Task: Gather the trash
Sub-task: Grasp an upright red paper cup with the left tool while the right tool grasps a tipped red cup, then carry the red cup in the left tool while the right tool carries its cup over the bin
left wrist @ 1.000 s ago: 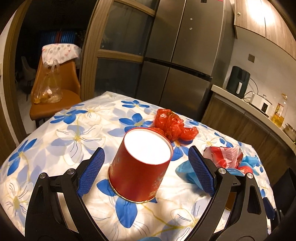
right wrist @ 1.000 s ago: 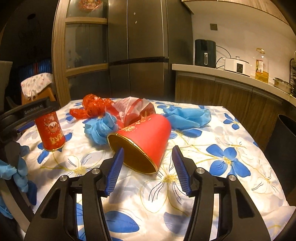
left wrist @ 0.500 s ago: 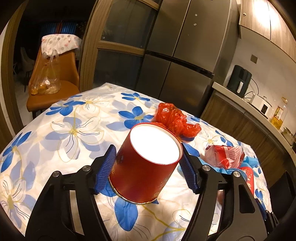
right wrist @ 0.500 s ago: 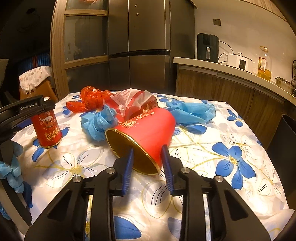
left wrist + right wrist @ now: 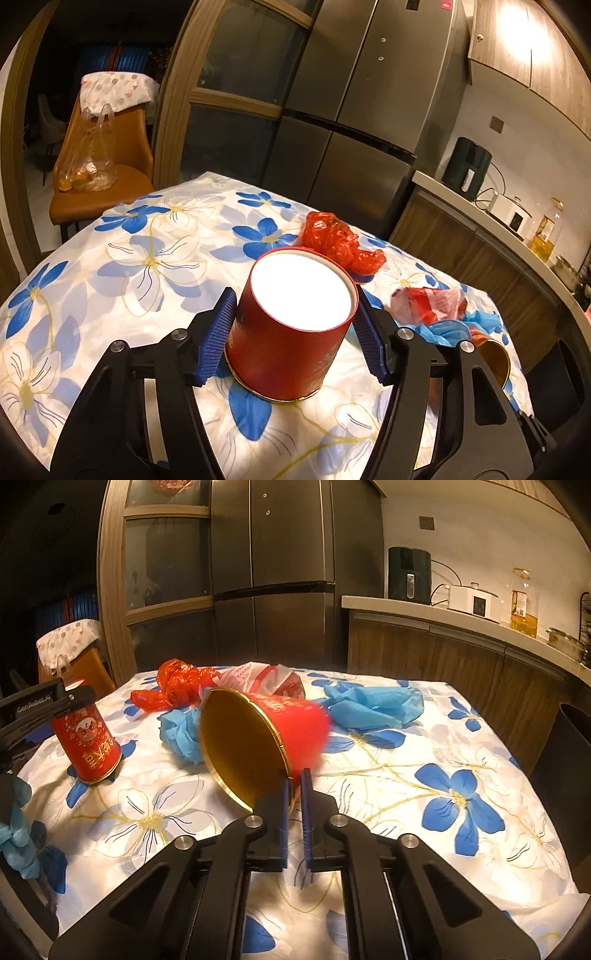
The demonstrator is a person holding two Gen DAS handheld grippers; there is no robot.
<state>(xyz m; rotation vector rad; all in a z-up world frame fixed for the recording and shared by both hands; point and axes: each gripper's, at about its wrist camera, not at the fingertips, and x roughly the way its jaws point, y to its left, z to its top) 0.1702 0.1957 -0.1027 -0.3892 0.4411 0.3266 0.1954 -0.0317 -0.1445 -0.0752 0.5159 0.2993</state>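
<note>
A steel fridge [image 5: 273,565], an orange chair [image 5: 99,162] and an oil bottle [image 5: 522,605] stand behind.

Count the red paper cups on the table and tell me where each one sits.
2. One upside-down red cup stands between the left hand-held gripper's pads. One tipped red cup lies mid-table, its gold rim pinched by the right hand-held gripper. Others may hide behind the crumpled bags.

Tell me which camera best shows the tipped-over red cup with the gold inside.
The right wrist view: the tipped cup lies centred, gold mouth toward the lens, its rim pinched by the right gripper. The left wrist view catches only a sliver of its rim behind that gripper's own finger.
</note>
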